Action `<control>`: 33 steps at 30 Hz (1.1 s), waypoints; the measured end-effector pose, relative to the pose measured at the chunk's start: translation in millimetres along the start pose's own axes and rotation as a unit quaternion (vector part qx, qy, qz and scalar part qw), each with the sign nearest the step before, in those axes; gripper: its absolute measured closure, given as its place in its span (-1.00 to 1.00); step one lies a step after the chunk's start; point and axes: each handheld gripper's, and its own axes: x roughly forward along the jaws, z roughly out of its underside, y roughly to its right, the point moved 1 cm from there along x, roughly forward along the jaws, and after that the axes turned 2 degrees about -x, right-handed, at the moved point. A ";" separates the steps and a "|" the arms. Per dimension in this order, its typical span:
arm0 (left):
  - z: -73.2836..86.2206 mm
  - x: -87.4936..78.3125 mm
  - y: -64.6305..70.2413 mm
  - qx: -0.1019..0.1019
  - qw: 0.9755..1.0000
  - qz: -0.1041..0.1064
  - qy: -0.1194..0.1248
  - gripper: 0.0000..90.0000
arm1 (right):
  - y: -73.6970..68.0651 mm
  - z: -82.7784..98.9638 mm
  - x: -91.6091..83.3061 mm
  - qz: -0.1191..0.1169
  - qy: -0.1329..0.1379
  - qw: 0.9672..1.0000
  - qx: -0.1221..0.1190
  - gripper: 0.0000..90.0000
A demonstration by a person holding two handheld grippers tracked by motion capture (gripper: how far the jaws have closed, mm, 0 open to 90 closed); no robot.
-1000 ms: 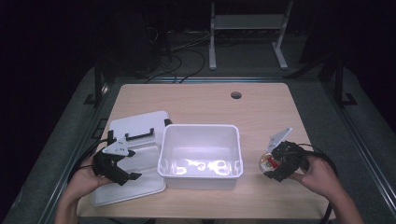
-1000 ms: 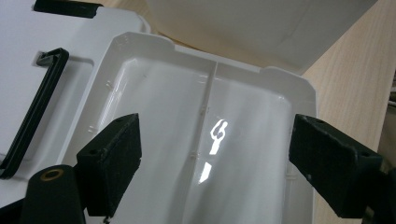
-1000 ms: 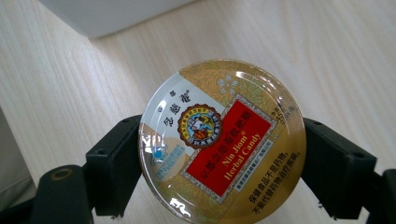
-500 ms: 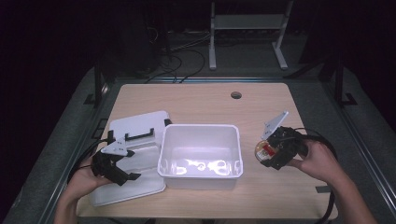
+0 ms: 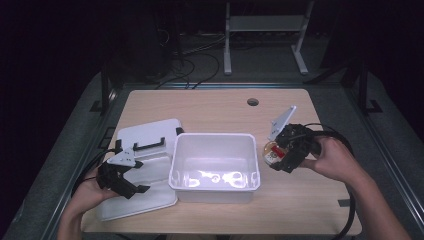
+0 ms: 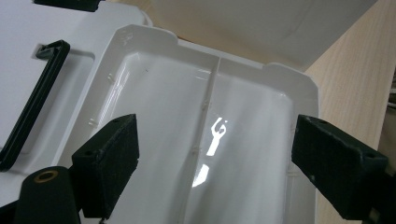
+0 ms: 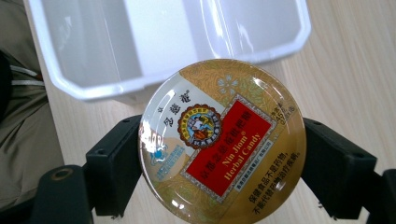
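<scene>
My right tool is clamped on a round candy tin, one black pad pressed to each side of its rim, the printed lid facing the tool's camera. In the high view the candy tin hangs just beside the right wall of the white bin, lifted off the table; whether it touches the bin wall I cannot tell.

My left tool is spread wide and grips nothing. It hovers over the white lid, which lies flat on the table at the bin's left, touching it or nearly so. From the left gripper view the pads stand well apart above the lid's glossy recess.

The bin is open on top, with room inside. The far half of the table is bare wood. The lid's near corner overhangs the table edge. My right hand hides the back of the tool, and the tin's small print is hard to read.
</scene>
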 end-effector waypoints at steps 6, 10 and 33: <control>0.7 0.0 -0.8 0.001 1.000 0.002 -0.002 -0.68 | -2.7 -20.7 -2.0 -0.006 0.003 1.000 -0.018 -0.56; 1.6 0.0 -1.4 -0.002 1.000 0.001 -0.002 -0.69 | -4.5 -31.2 1.3 -0.011 0.005 1.000 -0.029 -0.56; 4.0 -0.6 -2.9 -0.007 1.000 0.004 0.004 -0.69 | -10.4 -66.2 35.0 -0.036 0.000 0.998 -0.056 -0.56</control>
